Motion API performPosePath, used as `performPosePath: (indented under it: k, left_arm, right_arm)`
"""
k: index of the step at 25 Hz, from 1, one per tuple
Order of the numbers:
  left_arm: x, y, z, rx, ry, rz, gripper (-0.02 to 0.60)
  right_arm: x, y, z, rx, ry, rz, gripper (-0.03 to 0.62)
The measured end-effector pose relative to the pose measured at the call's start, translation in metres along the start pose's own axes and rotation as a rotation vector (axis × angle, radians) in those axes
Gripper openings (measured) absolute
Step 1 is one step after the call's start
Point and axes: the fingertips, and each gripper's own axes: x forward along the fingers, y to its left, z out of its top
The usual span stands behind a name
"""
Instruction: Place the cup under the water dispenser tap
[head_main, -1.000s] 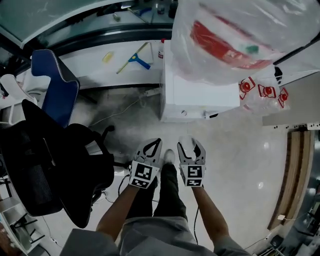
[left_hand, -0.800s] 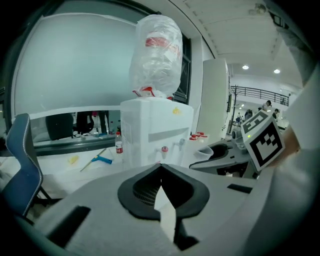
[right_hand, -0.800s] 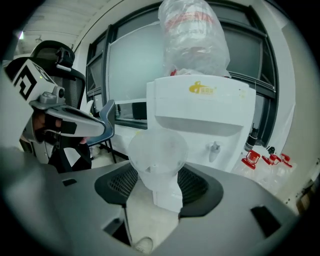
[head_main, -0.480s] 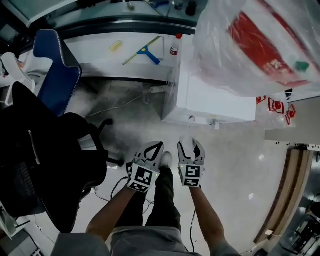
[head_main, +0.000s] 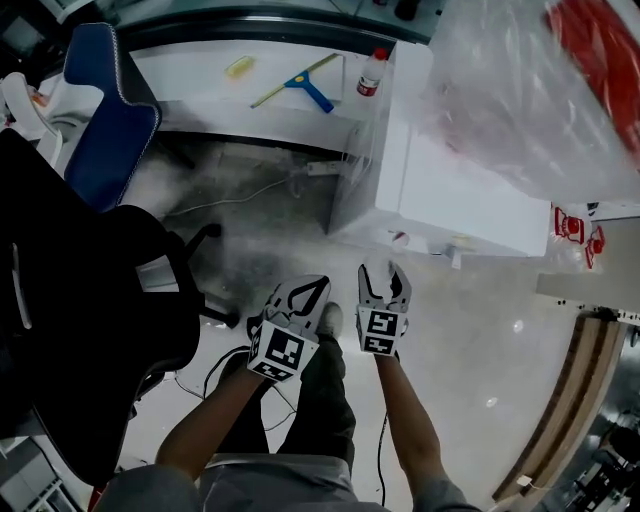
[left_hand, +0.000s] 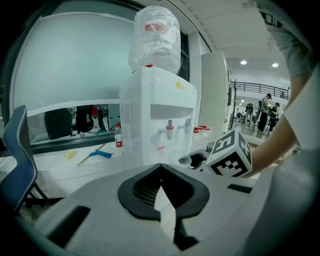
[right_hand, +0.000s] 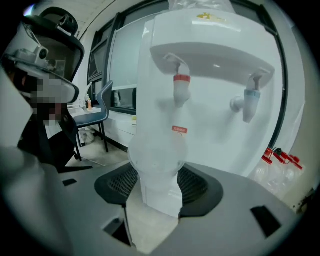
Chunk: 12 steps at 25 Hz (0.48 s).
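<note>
A translucent plastic cup (right_hand: 157, 162) sits between the jaws of my right gripper (right_hand: 157, 180), which is shut on it. From the head view this gripper (head_main: 385, 275) hangs above the floor, just in front of the white water dispenser (head_main: 470, 205). The dispenser's red tap (right_hand: 181, 89) and blue tap (right_hand: 248, 107) are above and beyond the cup, which is apart from both. My left gripper (head_main: 317, 287) is beside the right one, with its fingertips together and nothing in it. A bagged water bottle (left_hand: 156, 37) stands on top of the dispenser (left_hand: 160, 117).
A black office chair (head_main: 80, 300) and a blue chair (head_main: 110, 110) stand at the left. A white ledge (head_main: 200, 95) behind carries a blue squeegee (head_main: 300, 85), a yellow sponge (head_main: 238, 66) and a red-capped bottle (head_main: 373, 72). Cables (head_main: 250, 195) run over the floor.
Both grippers have sunk lower in front of the dispenser, the cup still in the right one. The head view has swung, so the dispenser now lies further right.
</note>
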Motion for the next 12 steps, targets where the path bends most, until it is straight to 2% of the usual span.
performPosePath:
  k: [7, 12]
  left_arm:
    - [0.020, 0.009, -0.027, -0.010, 0.012, 0.016, 0.009]
    - [0.035, 0.010, -0.043, 0.024, 0.027, -0.009, 0.009]
  right_arm:
    - [0.051, -0.013, -0.021, -0.015, -0.005, -0.032, 0.249]
    - [0.072, -0.016, -0.033, -0.034, -0.005, -0.048, 0.249]
